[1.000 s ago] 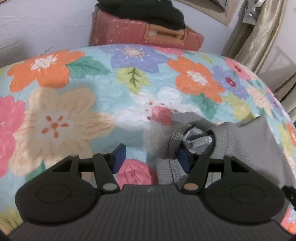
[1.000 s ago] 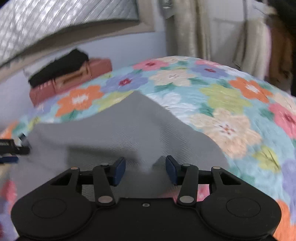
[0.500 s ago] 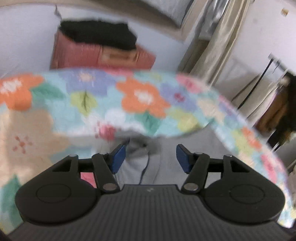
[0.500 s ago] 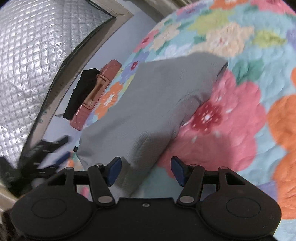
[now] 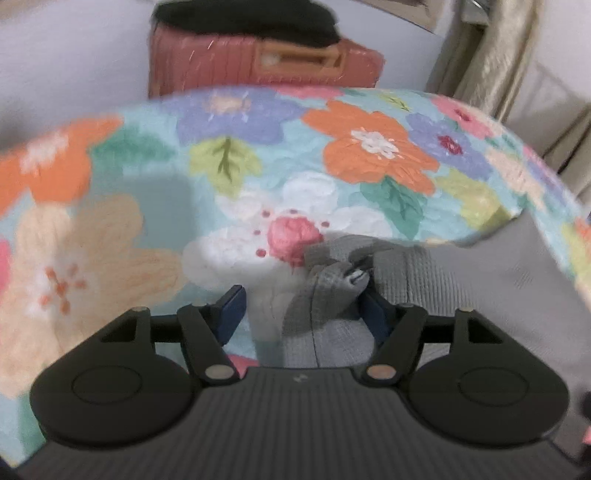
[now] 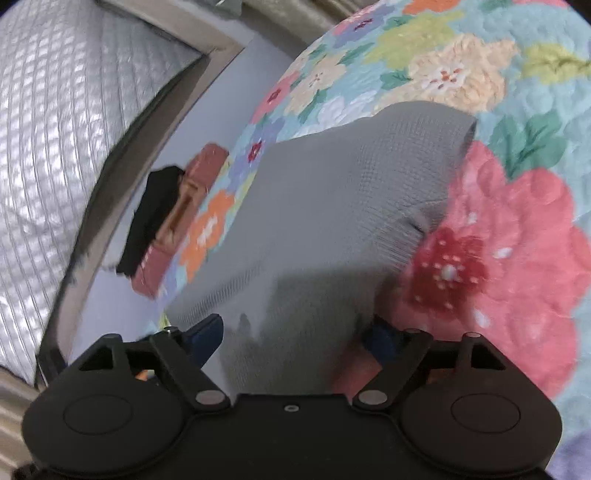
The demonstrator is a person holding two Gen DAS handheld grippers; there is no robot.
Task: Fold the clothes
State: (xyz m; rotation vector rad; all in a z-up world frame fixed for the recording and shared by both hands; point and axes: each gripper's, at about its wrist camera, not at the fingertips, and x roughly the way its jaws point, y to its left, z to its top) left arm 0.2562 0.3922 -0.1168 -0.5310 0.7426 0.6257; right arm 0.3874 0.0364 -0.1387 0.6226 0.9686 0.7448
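A grey knit garment (image 5: 480, 280) lies on the floral quilt (image 5: 258, 177). In the left wrist view its bunched collar end (image 5: 332, 288) lies between my blue-padded fingers. My left gripper (image 5: 301, 314) is open, low over that end. In the right wrist view the garment (image 6: 332, 206) stretches away from me, partly folded, with a rounded end at the upper right. My right gripper (image 6: 291, 332) is open, its fingers standing either side of the near edge of the cloth.
A pink suitcase (image 5: 258, 62) with a dark garment on top (image 5: 240, 18) stands against the wall behind the bed. Beige curtains (image 5: 498, 55) hang at the right. A quilted silver panel (image 6: 55, 110) fills the left of the right wrist view.
The left gripper tipped up, then came back down over the bunched end. The right gripper rolled and moved in, so the cloth's near edge now sits between its fingers.
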